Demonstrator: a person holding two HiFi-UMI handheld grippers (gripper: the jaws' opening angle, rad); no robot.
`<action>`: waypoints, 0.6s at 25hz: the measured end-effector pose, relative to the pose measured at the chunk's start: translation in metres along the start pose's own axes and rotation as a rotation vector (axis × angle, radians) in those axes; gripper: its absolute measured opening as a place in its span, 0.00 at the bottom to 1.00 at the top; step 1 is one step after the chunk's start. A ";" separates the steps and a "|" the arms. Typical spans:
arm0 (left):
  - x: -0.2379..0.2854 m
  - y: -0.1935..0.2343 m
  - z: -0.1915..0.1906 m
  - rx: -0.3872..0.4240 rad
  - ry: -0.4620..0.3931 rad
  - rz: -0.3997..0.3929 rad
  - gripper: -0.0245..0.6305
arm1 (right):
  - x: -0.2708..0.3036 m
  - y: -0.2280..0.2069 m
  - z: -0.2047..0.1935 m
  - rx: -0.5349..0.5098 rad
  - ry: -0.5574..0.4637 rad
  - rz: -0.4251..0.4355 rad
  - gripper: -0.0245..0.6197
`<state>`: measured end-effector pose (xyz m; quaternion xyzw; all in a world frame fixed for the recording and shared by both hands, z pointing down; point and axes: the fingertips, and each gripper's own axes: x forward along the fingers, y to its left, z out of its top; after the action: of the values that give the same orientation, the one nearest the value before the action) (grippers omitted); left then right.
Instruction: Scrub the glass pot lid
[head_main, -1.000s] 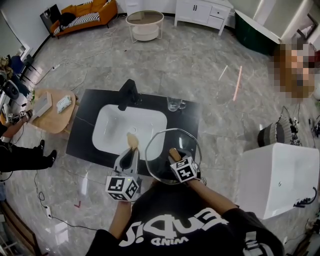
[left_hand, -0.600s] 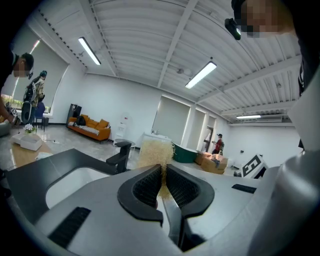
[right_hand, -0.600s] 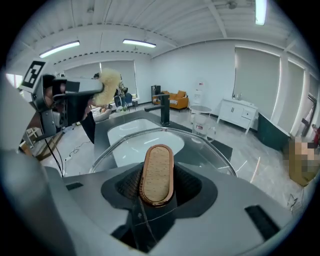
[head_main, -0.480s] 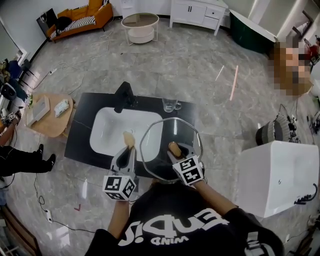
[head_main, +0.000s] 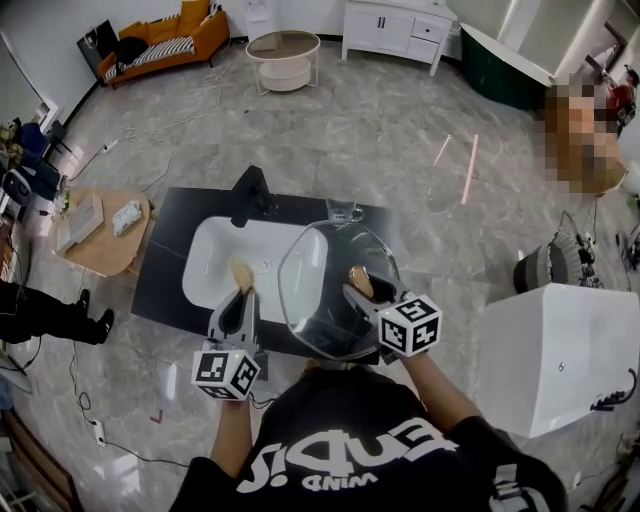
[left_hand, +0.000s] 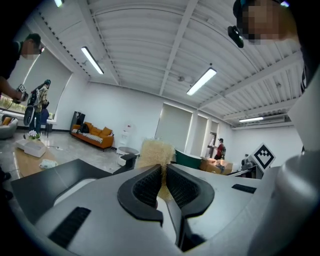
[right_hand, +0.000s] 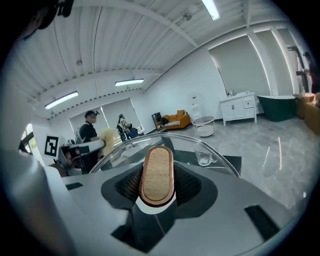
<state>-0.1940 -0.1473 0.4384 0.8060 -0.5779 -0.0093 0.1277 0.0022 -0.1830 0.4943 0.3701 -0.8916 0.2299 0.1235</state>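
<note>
The glass pot lid (head_main: 325, 290) stands on edge over the right side of the white sink (head_main: 215, 260), tilted toward the left. Its wooden, copper-rimmed knob (right_hand: 157, 174) sits between the pads of my right gripper (head_main: 358, 283), which is shut on it. My left gripper (head_main: 240, 288) is shut on a tan loofah-like scrubber (left_hand: 155, 152), whose fibrous top sticks up past the jaws. In the head view the scrubber (head_main: 241, 272) hangs just left of the lid's rim, apart from the glass. The lid's rim (right_hand: 200, 142) arcs across the right gripper view.
A black countertop (head_main: 170, 225) surrounds the sink, with a black faucet (head_main: 250, 195) at its back and a glass cup (head_main: 343, 211) at the back right. A white cabinet (head_main: 555, 350) stands to the right, a small wooden table (head_main: 100, 235) to the left.
The right gripper has lifted the lid off the counter and tipped it upright over the sink. The left gripper with the scrubber has risen slightly and shifted left.
</note>
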 end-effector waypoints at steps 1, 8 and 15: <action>-0.001 0.001 0.001 -0.004 -0.003 0.002 0.09 | -0.002 0.000 0.003 0.030 -0.014 0.016 0.31; -0.002 -0.005 0.000 -0.005 -0.005 -0.008 0.09 | -0.014 0.004 0.013 0.279 -0.121 0.162 0.31; -0.001 -0.016 0.005 -0.001 -0.009 -0.032 0.09 | -0.026 0.001 0.019 0.585 -0.234 0.339 0.31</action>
<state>-0.1803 -0.1425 0.4303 0.8151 -0.5654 -0.0154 0.1254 0.0185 -0.1762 0.4672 0.2604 -0.8450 0.4485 -0.1307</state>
